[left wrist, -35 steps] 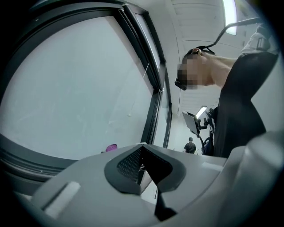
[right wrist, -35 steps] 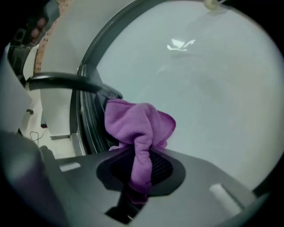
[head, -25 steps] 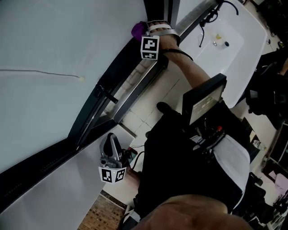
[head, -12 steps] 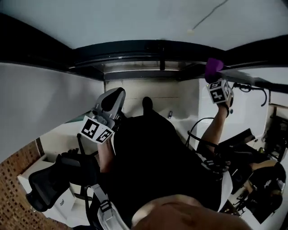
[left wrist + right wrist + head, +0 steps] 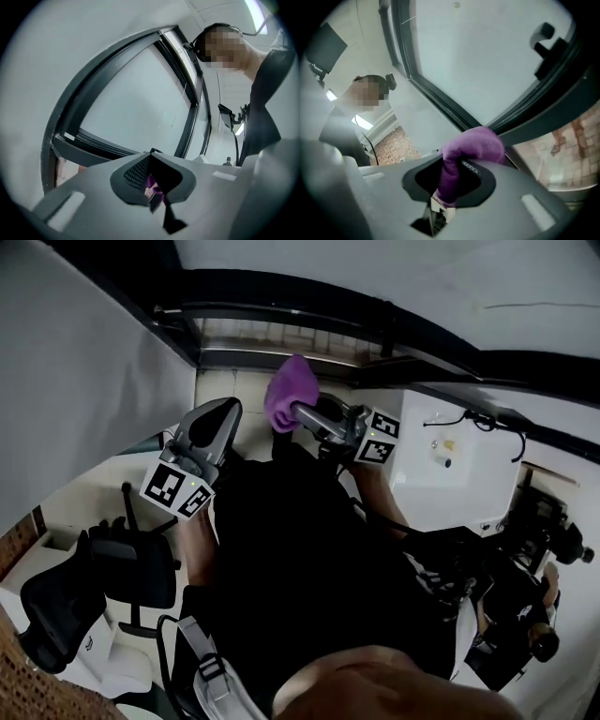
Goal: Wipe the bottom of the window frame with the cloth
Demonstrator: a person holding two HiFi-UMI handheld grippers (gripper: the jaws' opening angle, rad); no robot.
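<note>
A purple cloth (image 5: 291,392) bunches out of my right gripper (image 5: 302,416), which is shut on it in front of the person's chest, below the dark window frame (image 5: 281,289). In the right gripper view the cloth (image 5: 474,144) fills the jaws of the right gripper (image 5: 454,173), and the frame's lower rail (image 5: 440,108) runs diagonally behind it; cloth and rail appear apart. My left gripper (image 5: 212,430) hangs to the left, jaws together and empty. In the left gripper view the left gripper (image 5: 152,171) points up at the window frame (image 5: 187,89).
A black window handle (image 5: 547,41) sticks out at the upper right of the pane. A tiled ledge (image 5: 272,334) lies inside the frame. A white desk (image 5: 469,486) stands at the right, a black office chair (image 5: 84,592) at the lower left.
The head camera has swung. My right gripper has carried the cloth from the frame at the upper right down toward the middle. The left gripper has stayed near the body.
</note>
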